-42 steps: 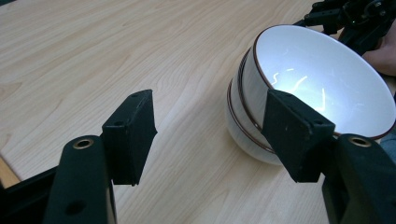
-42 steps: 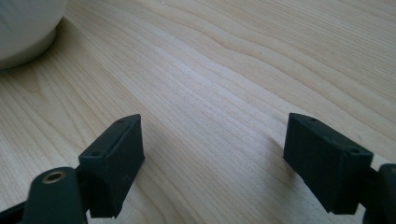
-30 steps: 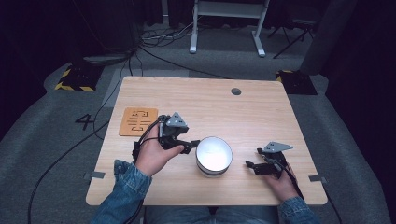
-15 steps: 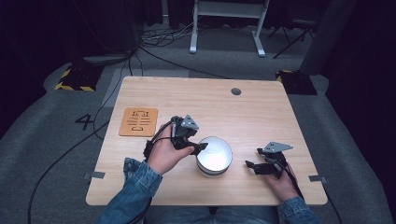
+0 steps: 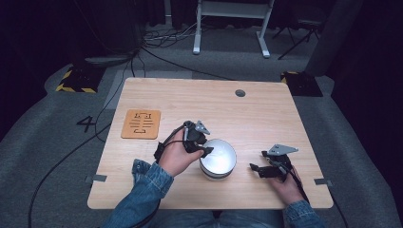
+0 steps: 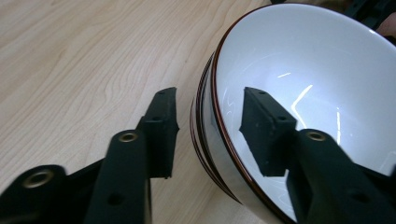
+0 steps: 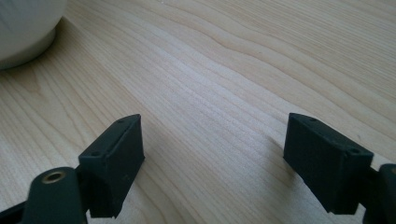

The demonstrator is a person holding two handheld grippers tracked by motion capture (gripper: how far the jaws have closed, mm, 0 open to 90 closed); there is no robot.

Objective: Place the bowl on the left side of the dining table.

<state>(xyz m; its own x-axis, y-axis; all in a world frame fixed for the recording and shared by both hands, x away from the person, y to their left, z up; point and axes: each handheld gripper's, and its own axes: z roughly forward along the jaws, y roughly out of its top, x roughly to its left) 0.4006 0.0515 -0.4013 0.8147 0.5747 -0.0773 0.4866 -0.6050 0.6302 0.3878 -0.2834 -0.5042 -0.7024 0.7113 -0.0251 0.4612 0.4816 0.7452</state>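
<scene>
A white bowl with a thin dark-red line at its rim sits on the wooden bench, toward the near edge and between the person's two hands. The left gripper view shows more than one rim line stacked closely, so it may be two bowls nested, though that cannot be told for sure. The left gripper is at the bowl's left rim, and in its own view its fingers straddle the wall: one finger outside against the bench side, the other inside the white hollow. They are spread and not yet pressing the wall, so nothing is held. The step in hand looks like taking hold of the bowl by its rim. The next move would call for closing the fingers squarely on the wall, deep enough that the smooth glazed surface does not slip, then lifting without tipping; if two bowls are nested, a pinch on the top rim alone might part them. The right gripper rests low over the bench just to the right of the bowl, its fingers wide apart and empty above bare wood, with the bowl's foot at the corner of its view. An orange mat lies well apart at the bench's left side.
</scene>
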